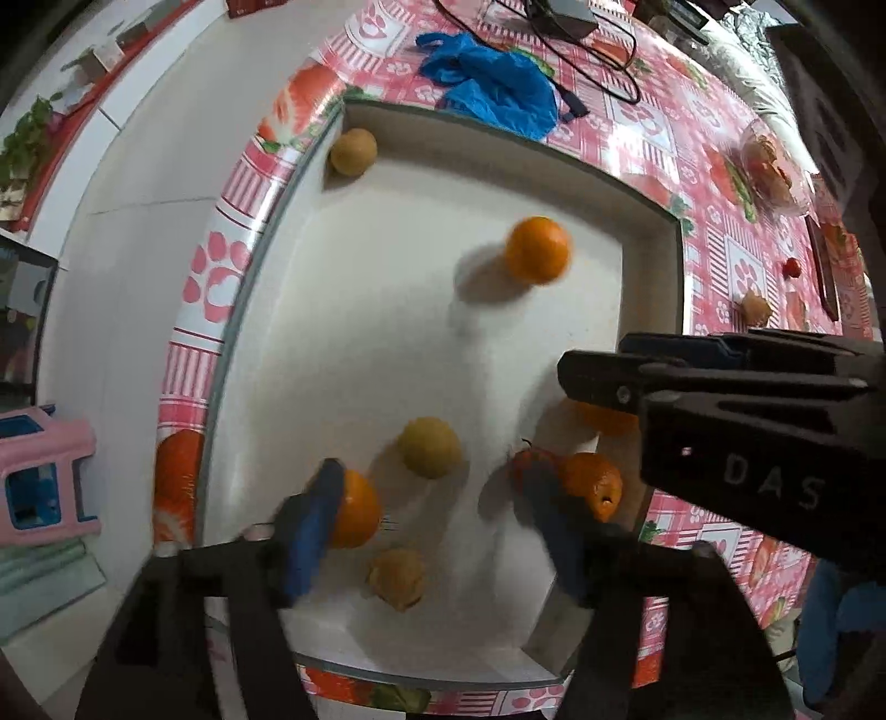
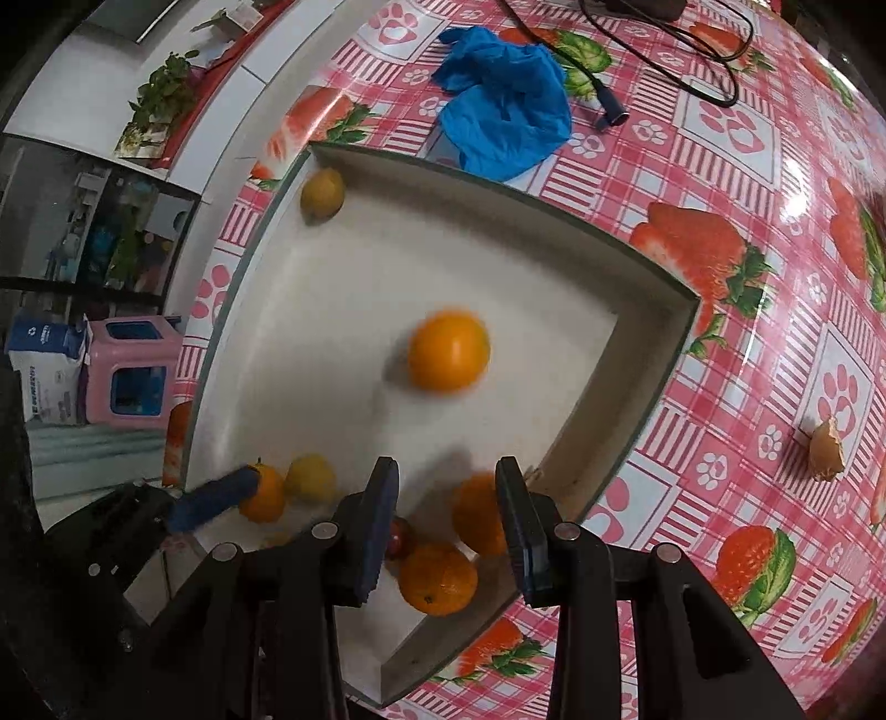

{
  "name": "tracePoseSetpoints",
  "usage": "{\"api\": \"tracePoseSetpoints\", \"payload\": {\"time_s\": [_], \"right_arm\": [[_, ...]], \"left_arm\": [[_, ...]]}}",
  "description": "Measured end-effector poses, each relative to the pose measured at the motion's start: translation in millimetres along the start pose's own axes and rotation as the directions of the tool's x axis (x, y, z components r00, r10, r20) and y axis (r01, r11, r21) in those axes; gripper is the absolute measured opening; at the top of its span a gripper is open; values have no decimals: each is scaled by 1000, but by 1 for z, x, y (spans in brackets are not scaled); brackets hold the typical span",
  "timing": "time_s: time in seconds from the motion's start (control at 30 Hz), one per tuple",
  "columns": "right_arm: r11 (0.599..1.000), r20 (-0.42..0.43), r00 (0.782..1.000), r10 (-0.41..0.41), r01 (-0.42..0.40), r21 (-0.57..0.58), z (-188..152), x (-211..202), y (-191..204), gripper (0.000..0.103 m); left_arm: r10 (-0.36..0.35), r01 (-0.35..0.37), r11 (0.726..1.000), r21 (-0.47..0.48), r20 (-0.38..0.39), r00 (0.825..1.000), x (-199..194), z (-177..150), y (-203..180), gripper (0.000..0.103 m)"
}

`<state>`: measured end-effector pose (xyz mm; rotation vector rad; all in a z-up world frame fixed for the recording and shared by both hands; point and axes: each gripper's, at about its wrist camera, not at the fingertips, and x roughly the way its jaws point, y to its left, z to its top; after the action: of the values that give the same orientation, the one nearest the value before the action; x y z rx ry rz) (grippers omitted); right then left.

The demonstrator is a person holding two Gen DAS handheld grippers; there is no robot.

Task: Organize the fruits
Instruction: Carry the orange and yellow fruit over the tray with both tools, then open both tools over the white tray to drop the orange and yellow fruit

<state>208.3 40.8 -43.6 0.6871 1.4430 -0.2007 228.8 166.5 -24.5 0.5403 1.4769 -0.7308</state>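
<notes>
A shallow white tray (image 1: 653, 266) (image 2: 653, 332) lies on the pink tablecloth and holds several fruits. A blurred orange (image 1: 537, 249) (image 2: 448, 351) is in its middle and a yellow-green fruit (image 1: 353, 150) (image 2: 322, 193) in the far left corner. My left gripper (image 1: 432, 531) points straight down, open, with nothing between its pads. An orange (image 1: 357, 509) sits beside its left finger, with a yellow fruit (image 1: 431, 447) and a brownish fruit (image 1: 397, 576) below. My right gripper (image 2: 449, 518) hangs over the tray's near right corner, jaws apart, above oranges (image 2: 437, 579) and a small red fruit (image 2: 400, 537).
A crumpled blue plastic bag (image 1: 493, 83) (image 2: 509, 111) and black cables (image 1: 598, 44) lie beyond the tray. A brown piece of fruit (image 1: 756, 307) (image 2: 828, 448) and a small red fruit (image 1: 792, 267) sit on the cloth at right. The table edge runs along the left; a pink stool (image 2: 133, 371) stands below.
</notes>
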Motion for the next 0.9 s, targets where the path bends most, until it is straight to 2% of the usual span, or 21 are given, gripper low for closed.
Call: {"api": "tracePoseSetpoints", "payload": {"time_s": [0.03, 0.07, 0.1, 0.27, 0.3, 0.37, 0.53, 0.57, 0.63, 0.7, 0.9], "right_arm": [[1000, -1, 1000, -1, 1, -2, 0, 0, 1, 42], [1000, -1, 1000, -3, 3, -4, 0, 0, 2, 51], [1000, 2, 1000, -7, 7, -6, 0, 0, 4, 53], [1000, 6, 1000, -18, 18, -2, 1, -4, 5, 55], [1000, 7, 1000, -19, 19, -2, 0, -6, 2, 71], [1000, 25, 999, -28, 28, -3, -2, -13, -1, 96], [999, 39, 998, -49, 50, -5, -6, -24, -12, 97], [998, 42, 997, -59, 59, -1, -7, -26, -16, 100], [997, 53, 996, -69, 68, 20, -10, -33, -25, 102], [997, 60, 996, -64, 61, 51, -13, -40, -37, 102], [988, 79, 994, -82, 70, 138, -29, -61, -85, 102]], "left_arm": [[-1, 1, 1000, -4, 2, 1000, -2, 0, 0, 76], [-2, 2, 1000, -8, -7, 1000, -3, 1, 0, 76], [0, 0, 1000, -13, -9, 1000, -4, 1, 1, 76], [20, -20, 1000, -13, -12, 1000, -10, 1, 1, 78], [21, -21, 1000, -12, -12, 1000, -12, 0, 0, 78], [23, -23, 1000, -6, -10, 1000, -14, -1, 0, 78], [36, -36, 999, 15, 8, 999, -20, 0, -13, 78], [40, -40, 999, 2, -15, 999, -24, -3, -14, 78], [40, -40, 999, 21, -7, 999, -29, -2, -22, 78], [56, -56, 997, 48, 0, 998, -33, -1, -32, 78], [33, -35, 993, 112, 20, 999, -42, 7, -70, 78]]}}
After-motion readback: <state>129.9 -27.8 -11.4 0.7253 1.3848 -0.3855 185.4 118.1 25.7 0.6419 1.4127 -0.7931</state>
